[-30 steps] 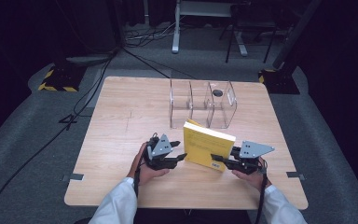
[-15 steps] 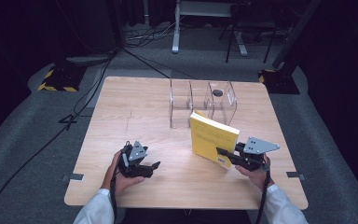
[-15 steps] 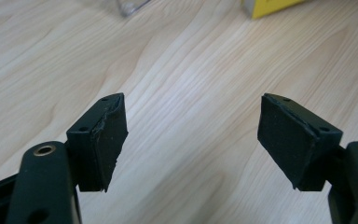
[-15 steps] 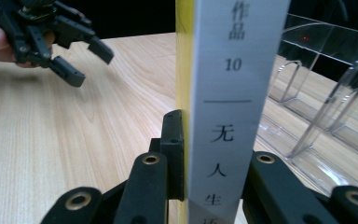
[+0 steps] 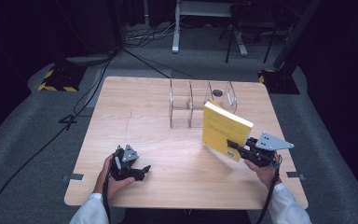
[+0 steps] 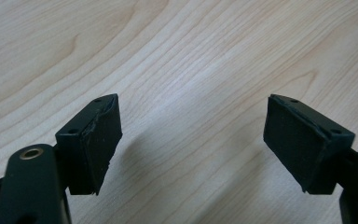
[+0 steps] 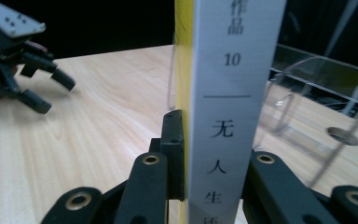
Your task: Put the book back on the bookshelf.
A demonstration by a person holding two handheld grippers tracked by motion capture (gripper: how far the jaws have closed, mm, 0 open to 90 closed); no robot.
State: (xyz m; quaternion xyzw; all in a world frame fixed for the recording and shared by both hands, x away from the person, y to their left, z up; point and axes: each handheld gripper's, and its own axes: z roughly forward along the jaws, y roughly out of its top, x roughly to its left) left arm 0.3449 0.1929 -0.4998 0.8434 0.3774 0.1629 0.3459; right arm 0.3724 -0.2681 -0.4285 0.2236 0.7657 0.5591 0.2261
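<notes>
The yellow-covered paperback book with a white spine (image 5: 226, 130) is held upright above the right half of the light wooden table (image 5: 135, 102), just in front of the clear acrylic 3-compartment organiser (image 5: 193, 105) at the far centre; its lower near corner is clamped, which keeps the covers vertical, probably so that it can be slid edge-first into 1 compartment. The right gripper (image 5: 235, 145) is closed on that corner, its 2 jaws pressing the spine region from both sides (image 7: 214, 154). The right hand (image 5: 261, 167) holds it level, jaws pointing left and away. The left gripper (image 5: 142, 170), well apart at the near left, rests low over bare table; its jaws have just been opening and stand wide with nothing between them (image 6: 191, 140). The left hand (image 5: 114, 179) wraps its body.
</notes>
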